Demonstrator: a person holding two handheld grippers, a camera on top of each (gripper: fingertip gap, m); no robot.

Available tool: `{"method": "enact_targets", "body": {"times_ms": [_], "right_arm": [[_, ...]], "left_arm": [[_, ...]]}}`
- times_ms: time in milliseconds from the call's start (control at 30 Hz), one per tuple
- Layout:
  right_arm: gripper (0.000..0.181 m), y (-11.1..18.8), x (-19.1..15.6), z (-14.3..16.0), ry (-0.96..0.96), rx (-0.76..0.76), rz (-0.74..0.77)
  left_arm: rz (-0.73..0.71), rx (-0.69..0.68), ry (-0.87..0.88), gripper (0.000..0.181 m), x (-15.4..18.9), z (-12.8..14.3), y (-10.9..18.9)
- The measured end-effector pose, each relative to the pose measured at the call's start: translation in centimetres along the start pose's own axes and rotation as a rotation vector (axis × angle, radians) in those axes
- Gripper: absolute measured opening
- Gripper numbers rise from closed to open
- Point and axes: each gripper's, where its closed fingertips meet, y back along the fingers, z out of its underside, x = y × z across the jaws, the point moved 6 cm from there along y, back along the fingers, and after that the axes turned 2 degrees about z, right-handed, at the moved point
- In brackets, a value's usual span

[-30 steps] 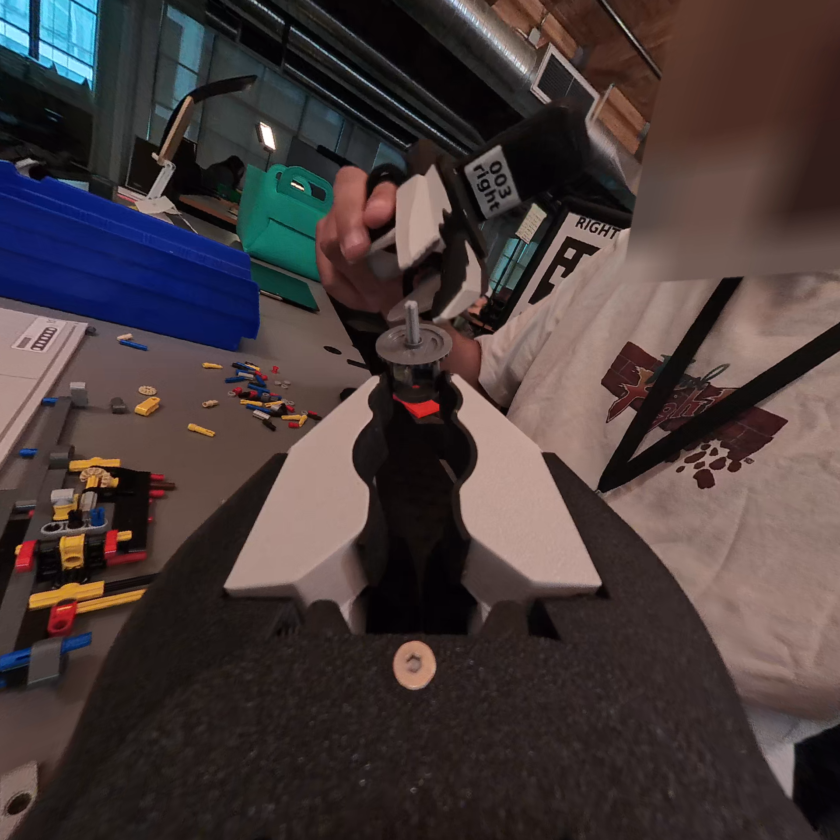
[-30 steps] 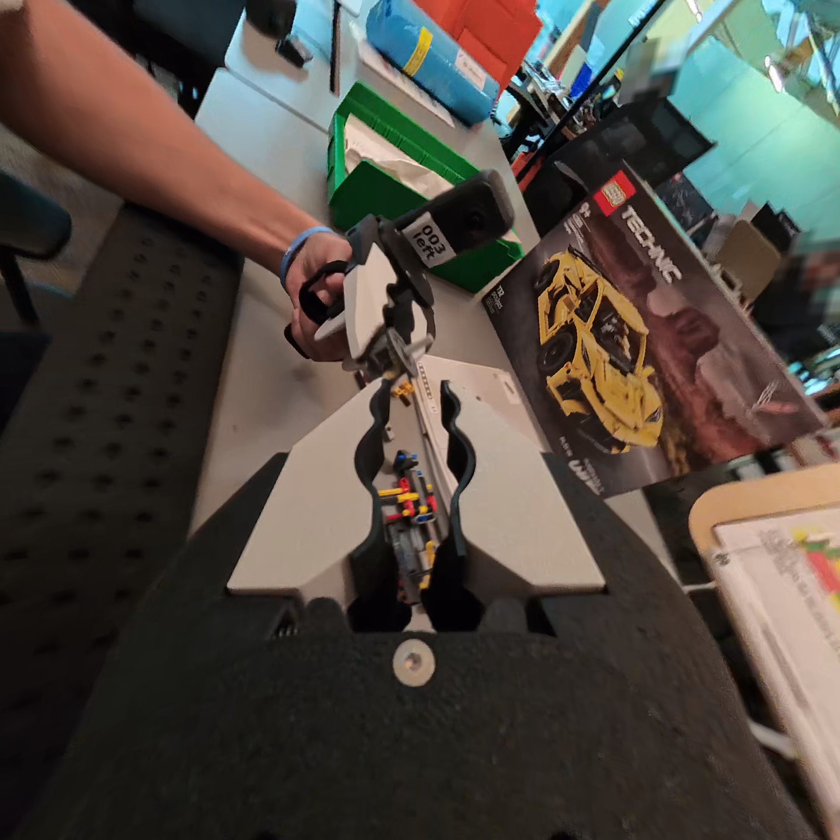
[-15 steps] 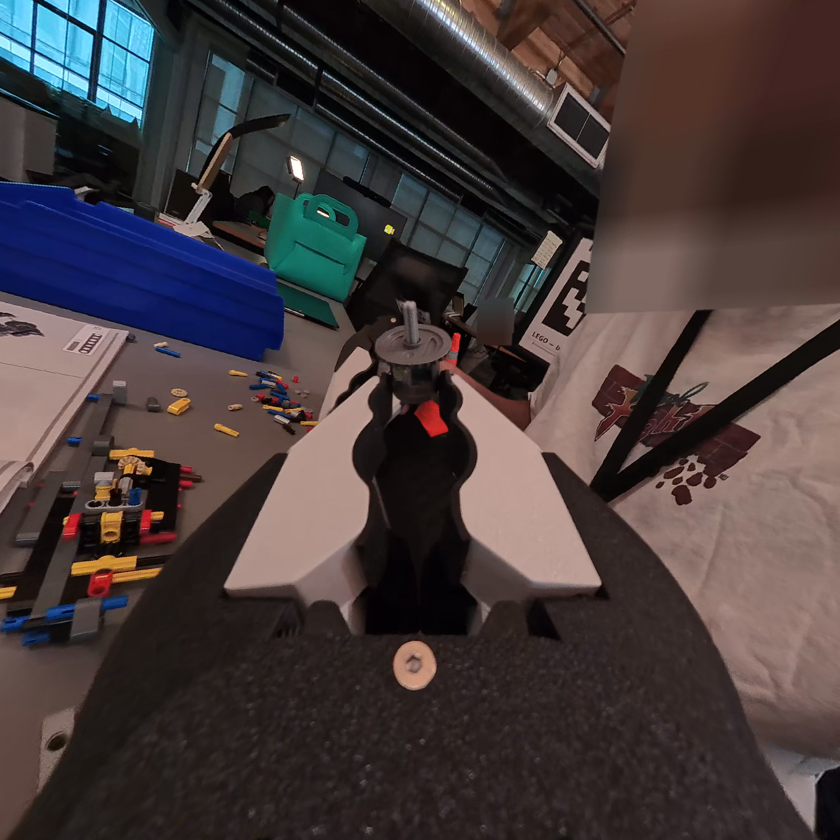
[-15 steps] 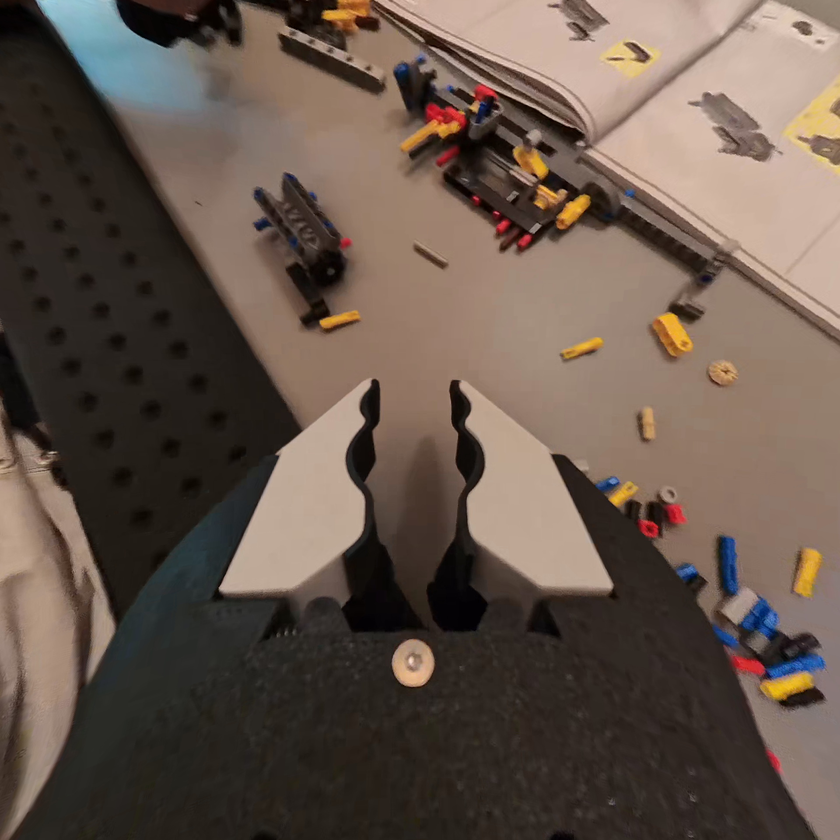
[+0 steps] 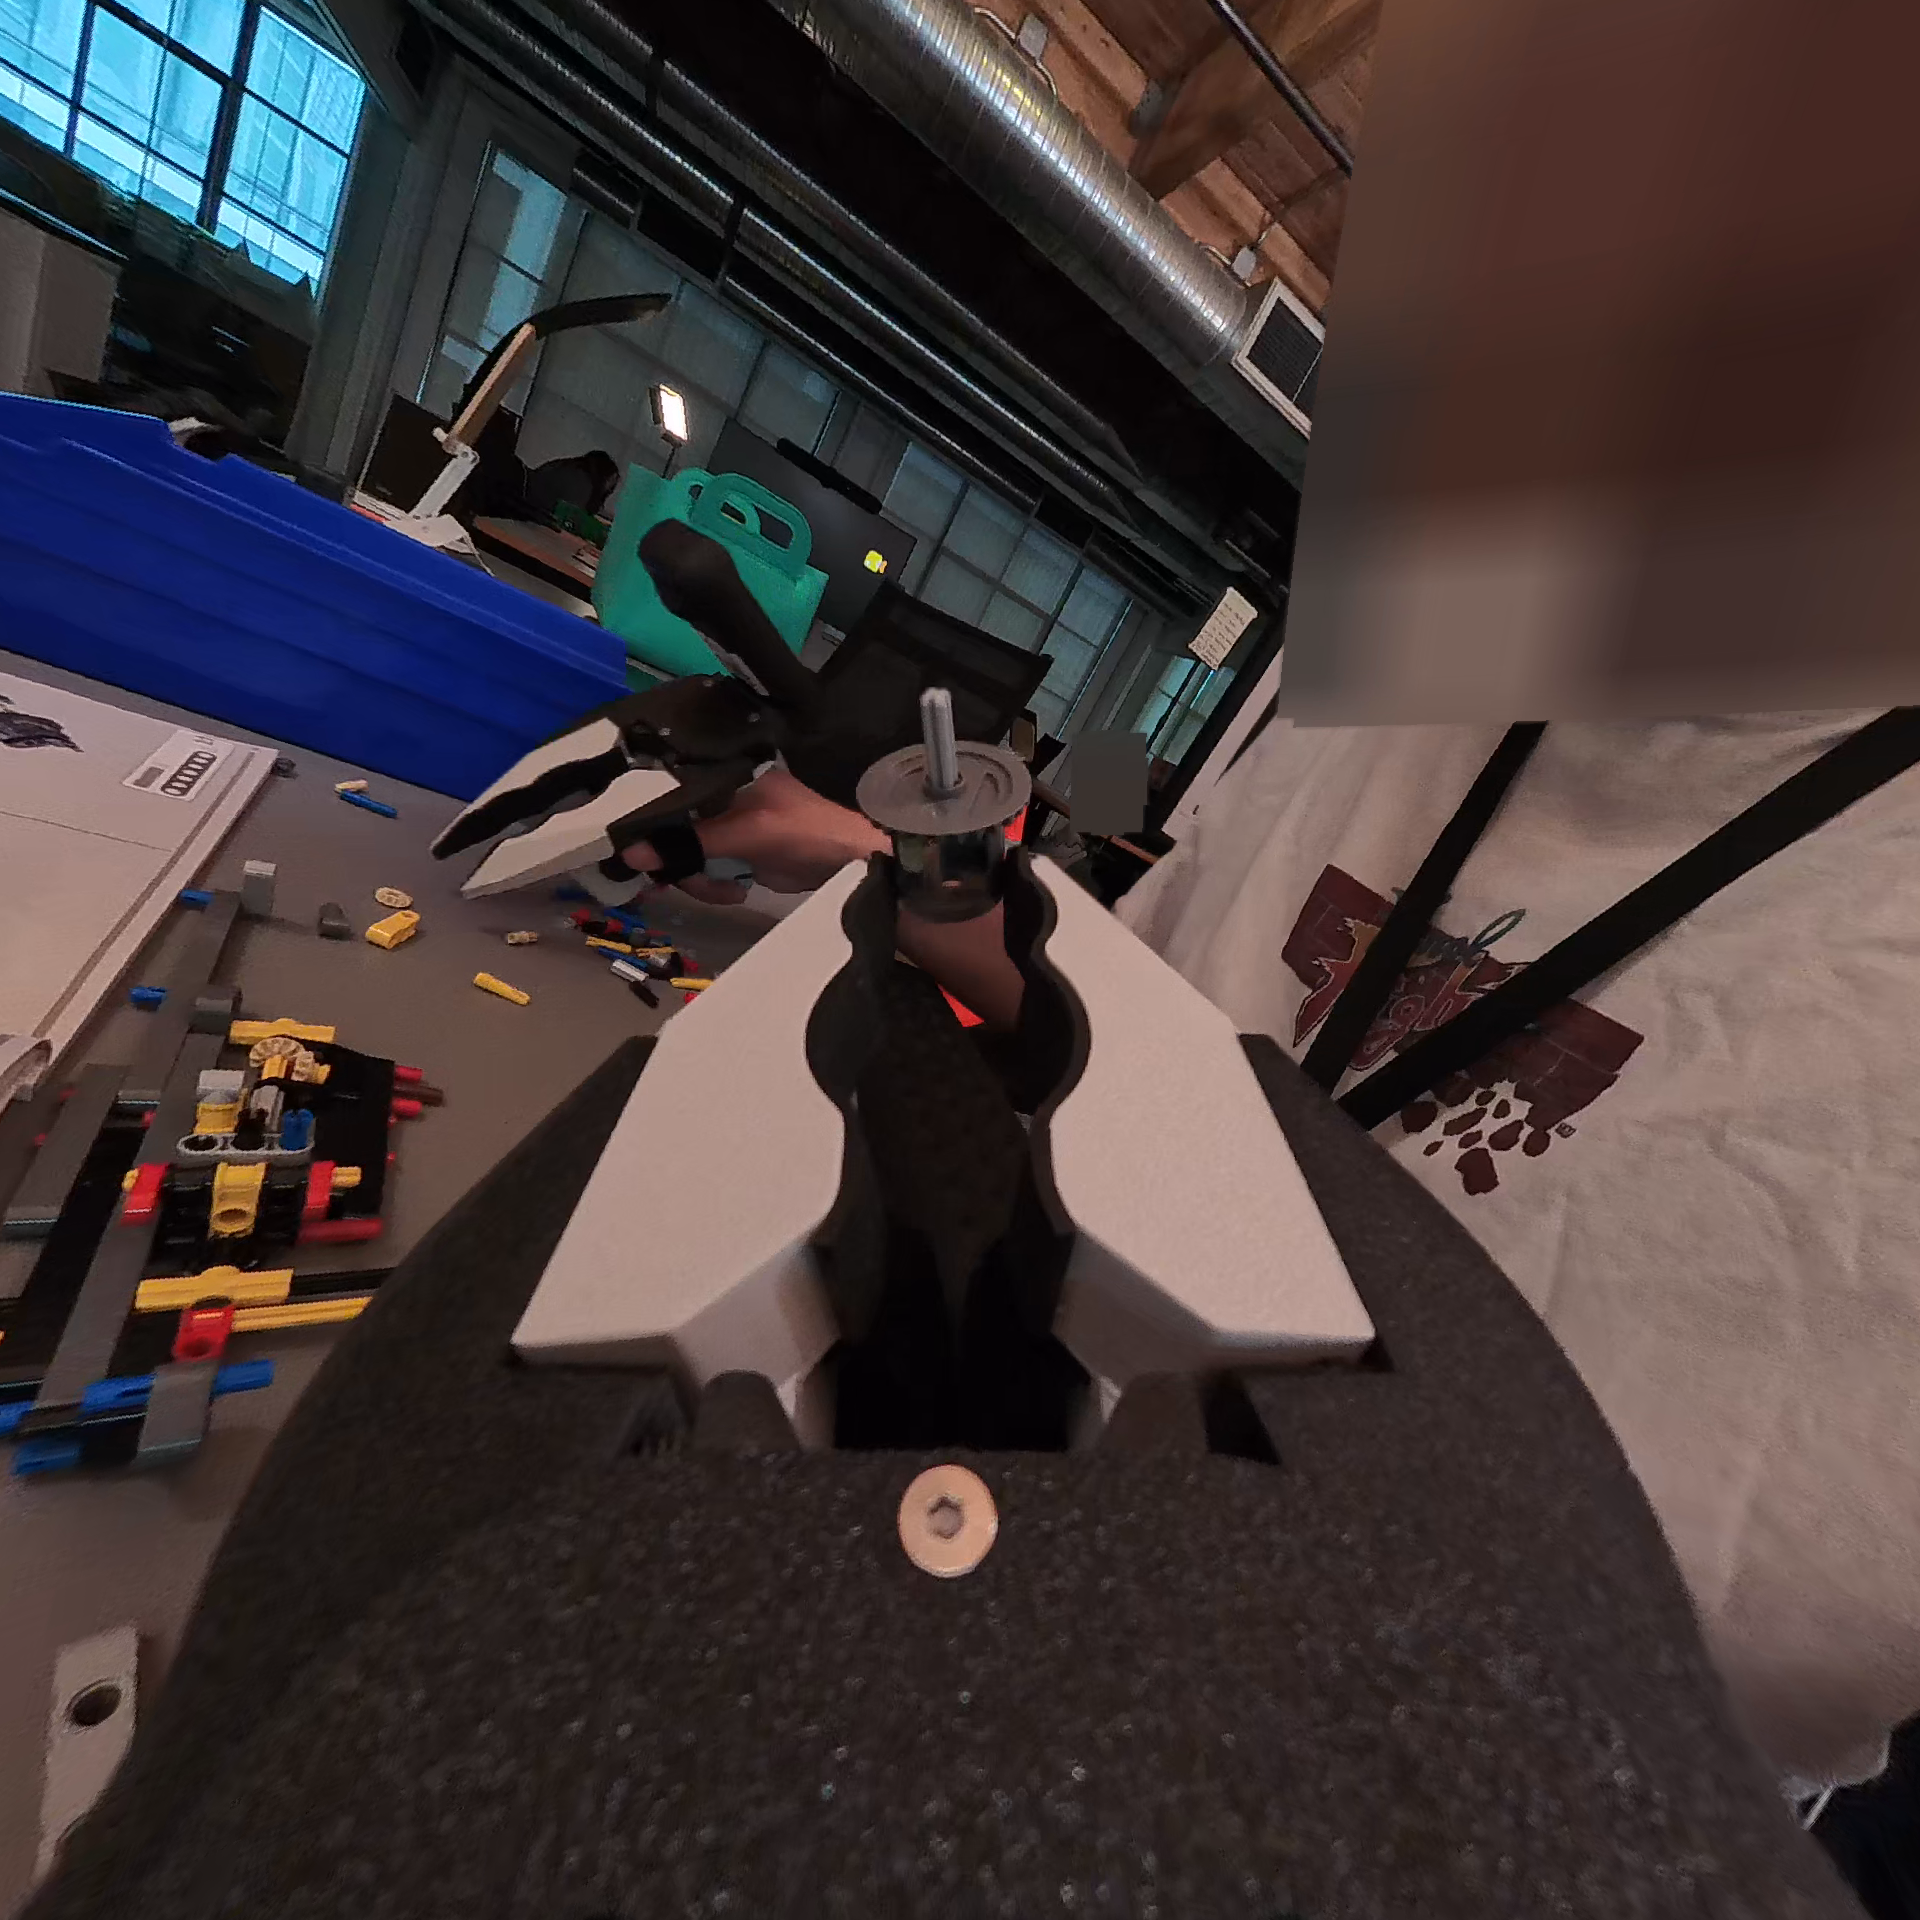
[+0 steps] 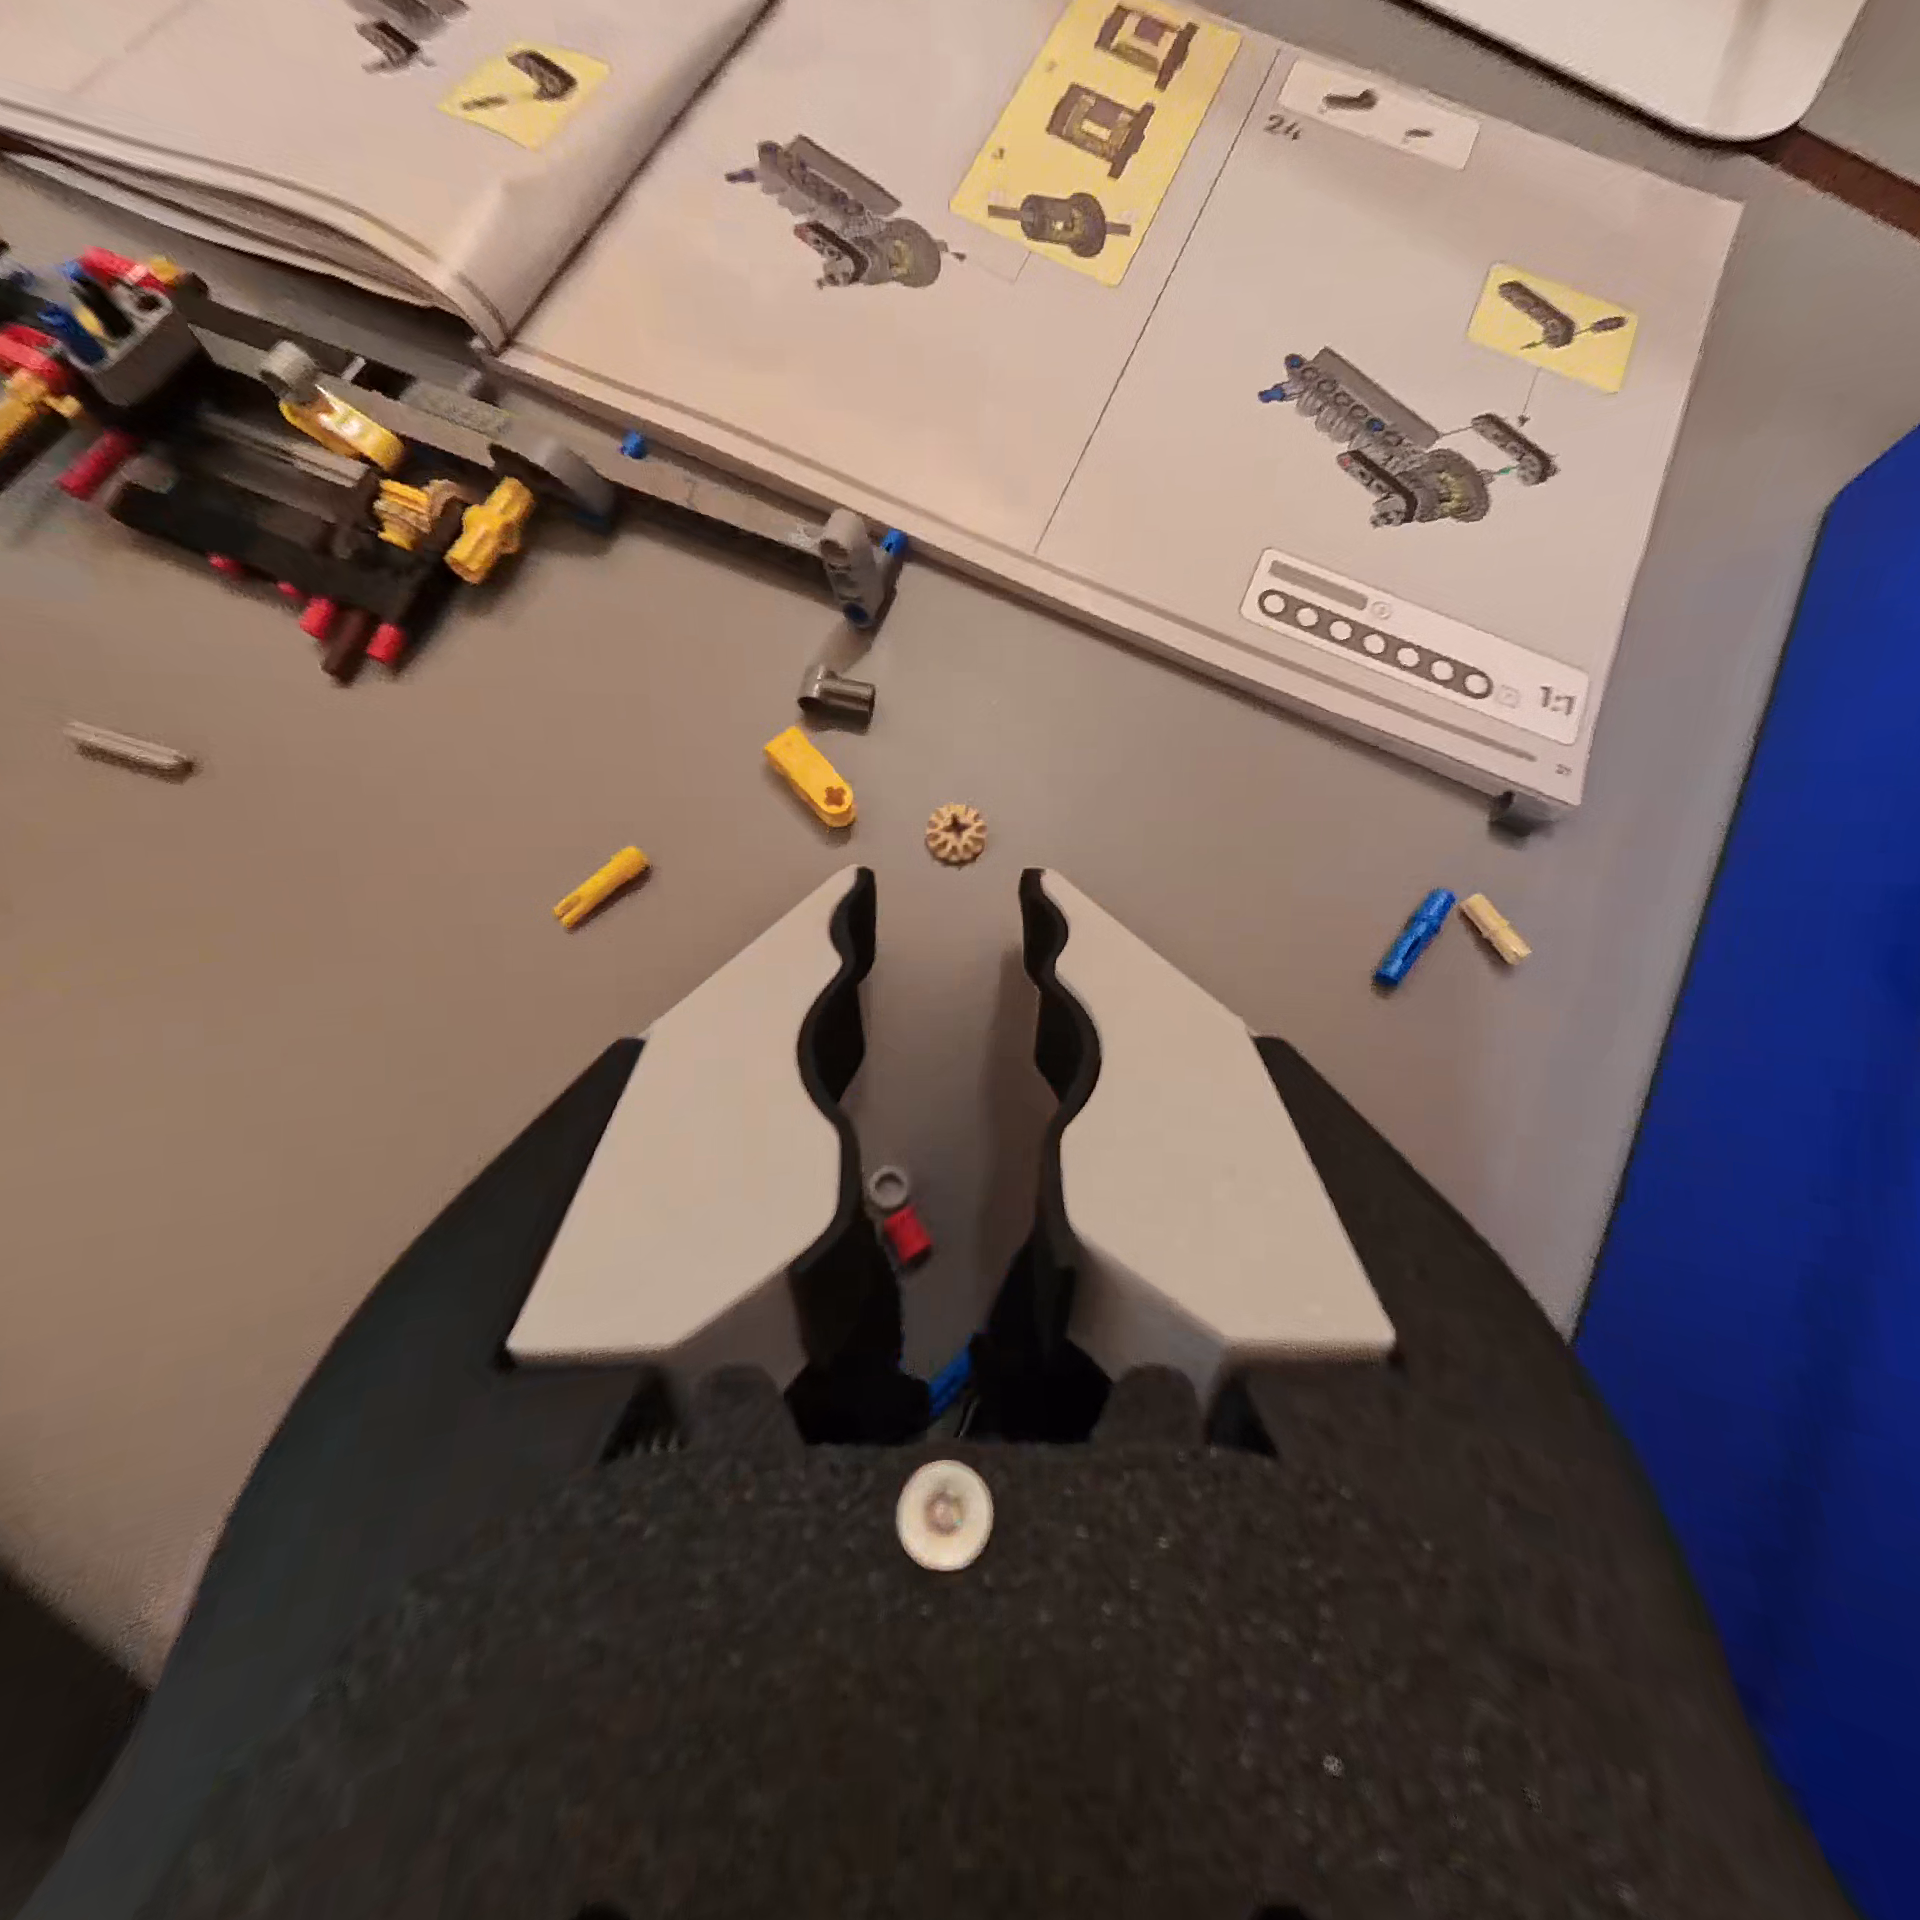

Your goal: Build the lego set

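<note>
My left gripper (image 5: 945,883) is shut on a small grey wheel-and-axle assembly (image 5: 943,805), held upright in the air with its axle pointing up. My right gripper (image 6: 948,883) is open and empty, hovering low over the table just short of a tan gear (image 6: 955,832). It also shows in the left wrist view (image 5: 540,831), pointing down at loose pieces. A yellow connector (image 6: 810,776), a yellow pin (image 6: 601,884), a blue pin (image 6: 1411,935) and a tan pin (image 6: 1494,927) lie near it. The partly built chassis (image 5: 239,1164) lies at the left, also in the right wrist view (image 6: 260,457).
An open instruction booklet (image 6: 1143,343) lies beyond the gear. A blue bin (image 5: 260,613) borders the table, seen at the right edge in the right wrist view (image 6: 1787,1143). A pile of loose pieces (image 5: 634,951) lies mid-table. A person in a white shirt (image 5: 1662,1143) sits close at the right. The tips of one gripper are about 30 cm away from the tips of the other. The yellow pin (image 6: 601,884) lies some 5 cm from my right tips, 25 cm from my left tips.
My right gripper left the wheel assembly, swung down to the table and moved over the loose pieces toward the tan gear. My left gripper kept its hold on the assembly.
</note>
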Motion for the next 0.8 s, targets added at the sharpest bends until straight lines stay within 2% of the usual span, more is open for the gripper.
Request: {"method": "enact_targets", "body": {"times_ms": [300,400,600,700,800], "right_arm": [[0.019,-2.1,0.6,-0.3,0.027,-0.04,-0.063],[0.012,-2.2,0.2,-0.3,0.036,-0.026,-0.09],[0.011,-1.8,0.1,-0.6,0.036,-0.028,-0.114],[0.011,0.7,-2.2,-3.8,0.066,0.063,-0.224],[0.011,5.0,-9.0,-9.5,0.152,0.244,-0.469]], "left_arm": [[-0.002,0.007,0.008,0.019,-0.3,-0.1,0.0],[-0.012,0.002,0.007,0.019,-0.6,0.0,-0.1],[-0.062,0.011,-0.015,0.019,-1.3,-0.1,0.1],[-0.075,0.004,-0.038,0.019,-1.4,0.0,0.0],[-0.084,-0.026,-0.066,0.019,-1.3,0.3,-0.3]]}}
